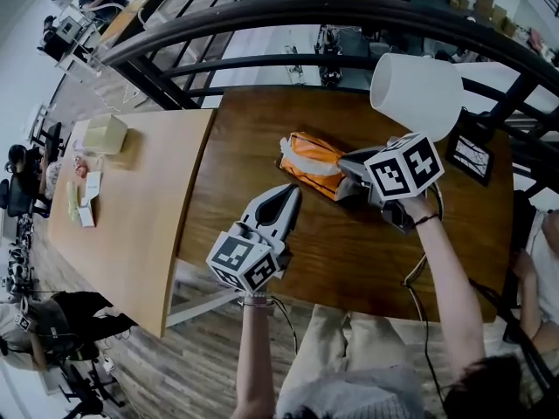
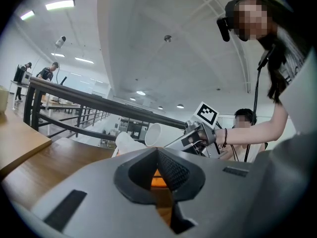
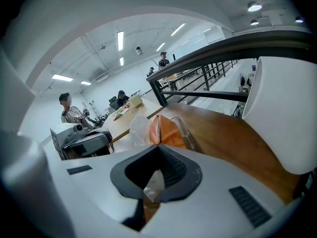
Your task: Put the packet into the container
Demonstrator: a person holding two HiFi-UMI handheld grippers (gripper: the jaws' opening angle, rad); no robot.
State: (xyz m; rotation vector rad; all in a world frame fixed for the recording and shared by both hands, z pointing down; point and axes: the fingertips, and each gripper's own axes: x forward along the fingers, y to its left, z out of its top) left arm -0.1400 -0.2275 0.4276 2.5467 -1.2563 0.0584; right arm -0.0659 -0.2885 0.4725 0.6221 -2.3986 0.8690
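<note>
The packet [image 1: 310, 157] is pinched by its clear end in the closed right gripper [image 1: 342, 183], evidently for carrying to the container [image 1: 415, 90] at the table's [image 1: 349, 260] far edge, the left gripper [image 1: 293, 192] closed and empty.

Right gripper [image 3: 154, 185]: fingers [image 3: 174, 168] closed together, with a crumpled clear flap of the packet [image 3: 167, 131] pinched between them. The packet is orange with clear plastic ends and stretches ahead of the fingers over the dark wooden desk [image 3: 223, 140]. The white container [image 3: 287, 118] fills the right edge, its rim turned toward the packet and apart from it. The left gripper [image 3: 106, 140] sits low at left, near the packet. A black railing [image 3: 223, 48] runs beyond the desk. Farther back is a lighter desk [image 3: 130, 117] with a person [image 3: 69, 110] seated by it.
</note>
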